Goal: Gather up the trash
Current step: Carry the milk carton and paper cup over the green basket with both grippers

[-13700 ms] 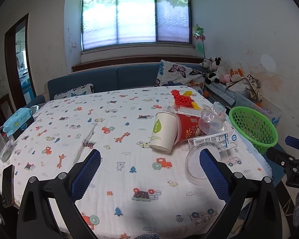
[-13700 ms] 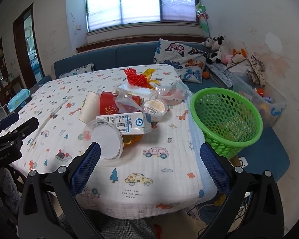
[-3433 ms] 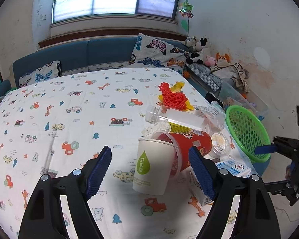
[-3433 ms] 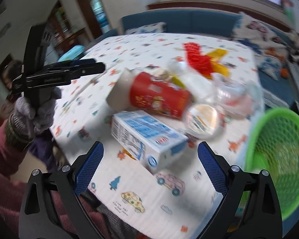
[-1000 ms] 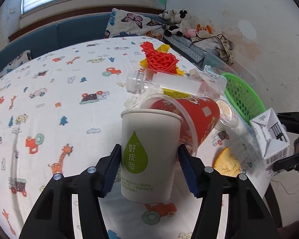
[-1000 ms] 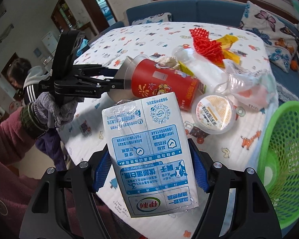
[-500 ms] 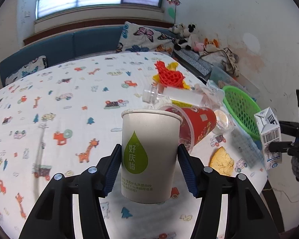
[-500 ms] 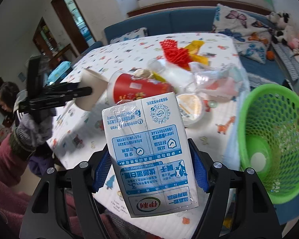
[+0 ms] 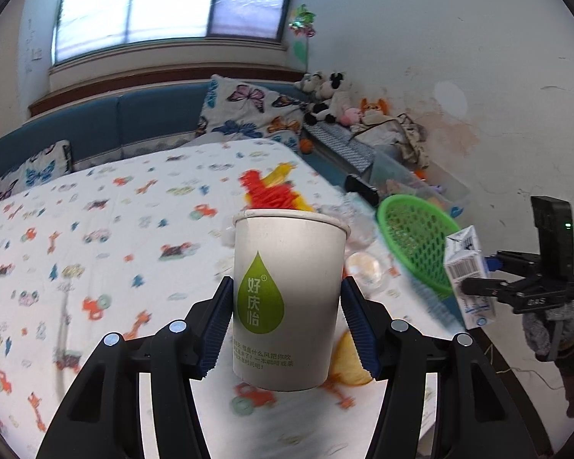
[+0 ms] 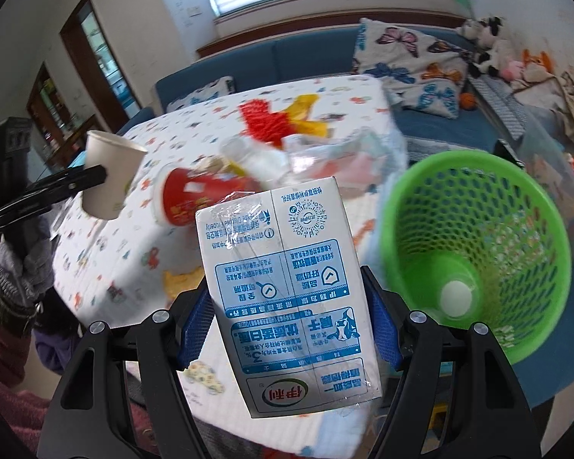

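Observation:
My left gripper is shut on a white paper cup with a green drop logo, held upright above the table. My right gripper is shut on a blue-and-white milk carton, lifted off the table just left of the green mesh basket. That basket stands past the table's right edge with a white lid in its bottom. The left wrist view shows the carton and the right gripper beside the basket. The right wrist view shows the cup at the left.
On the cartoon-print tablecloth lie a red cup on its side, a clear bottle, red and yellow netting, crumpled plastic wrap and a yellow scrap. A blue sofa with cushions and toys runs behind.
The left gripper has risen with the cup, so the red cup is now hidden behind it. The right gripper has swung the carton rightward, closer to the green basket.

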Demonstrator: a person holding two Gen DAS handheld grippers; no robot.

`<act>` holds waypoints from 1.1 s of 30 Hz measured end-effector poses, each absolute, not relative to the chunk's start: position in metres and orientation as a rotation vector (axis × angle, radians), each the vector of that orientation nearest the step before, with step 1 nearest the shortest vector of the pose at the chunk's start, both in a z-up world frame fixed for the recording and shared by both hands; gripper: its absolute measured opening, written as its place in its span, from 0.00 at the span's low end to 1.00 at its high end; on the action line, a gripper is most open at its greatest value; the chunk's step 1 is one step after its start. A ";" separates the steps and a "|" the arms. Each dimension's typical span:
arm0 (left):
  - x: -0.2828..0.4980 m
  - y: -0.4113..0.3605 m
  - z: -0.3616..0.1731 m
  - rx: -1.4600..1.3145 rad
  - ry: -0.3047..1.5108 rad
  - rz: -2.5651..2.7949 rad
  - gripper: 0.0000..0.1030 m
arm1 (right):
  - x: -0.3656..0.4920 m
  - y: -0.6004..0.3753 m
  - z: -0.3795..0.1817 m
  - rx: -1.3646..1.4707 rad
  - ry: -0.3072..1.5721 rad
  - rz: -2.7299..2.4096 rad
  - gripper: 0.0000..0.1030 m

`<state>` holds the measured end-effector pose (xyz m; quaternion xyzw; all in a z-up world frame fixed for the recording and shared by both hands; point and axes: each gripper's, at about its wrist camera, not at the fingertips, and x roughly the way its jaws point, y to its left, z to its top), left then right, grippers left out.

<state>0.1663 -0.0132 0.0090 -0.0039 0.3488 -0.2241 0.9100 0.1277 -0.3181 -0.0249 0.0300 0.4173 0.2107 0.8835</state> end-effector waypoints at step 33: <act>0.214 -0.167 0.027 0.080 0.709 -0.666 0.53 | 0.202 -0.450 -0.085 0.234 0.883 0.033 0.74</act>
